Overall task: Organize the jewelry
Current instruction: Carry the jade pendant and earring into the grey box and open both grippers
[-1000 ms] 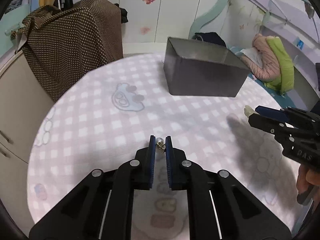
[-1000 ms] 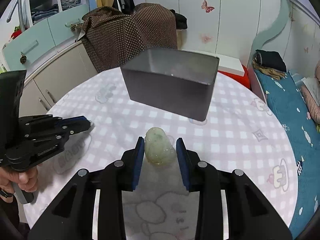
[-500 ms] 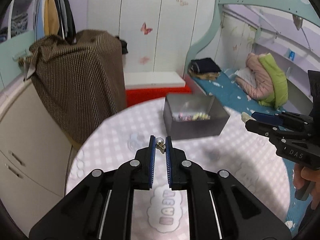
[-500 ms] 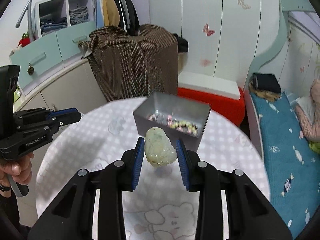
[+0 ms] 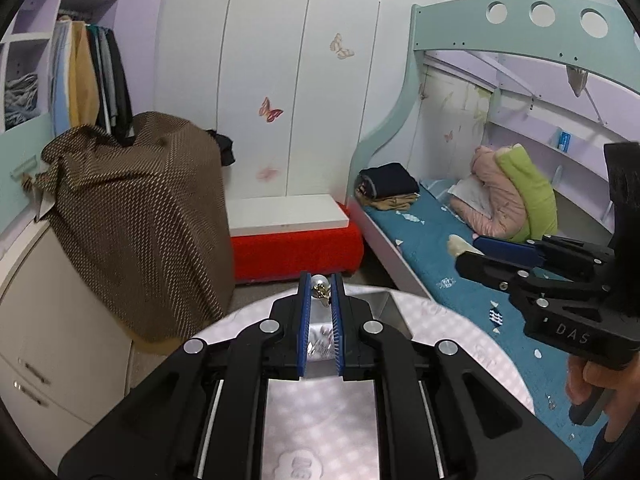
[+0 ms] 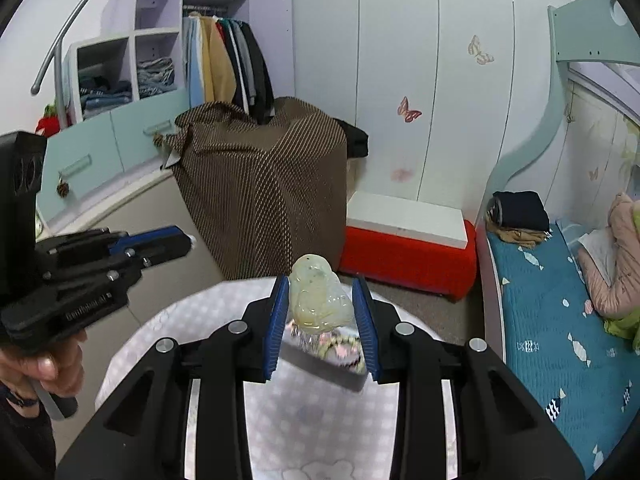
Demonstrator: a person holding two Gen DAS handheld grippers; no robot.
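Two grippers loaded: left gripper (image 5: 320, 285) pinching pearl earring (image 5: 321, 283); right gripper (image 6: 321, 300), marked "DAS", clamping jade pendant (image 6: 319, 300)

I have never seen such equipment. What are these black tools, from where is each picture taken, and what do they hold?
They are hand-held grippers, not a robot: a person holds one in each hand, and a camera on each looks along its fingers. In the left view, the left gripper is shut on a small pearl earring. In the right view, the right gripper is shut on a pale green jade pendant. Each view also shows the other gripper from the side. Below them stands a grey metal box with jewelry inside, on a round table with a checked cloth.
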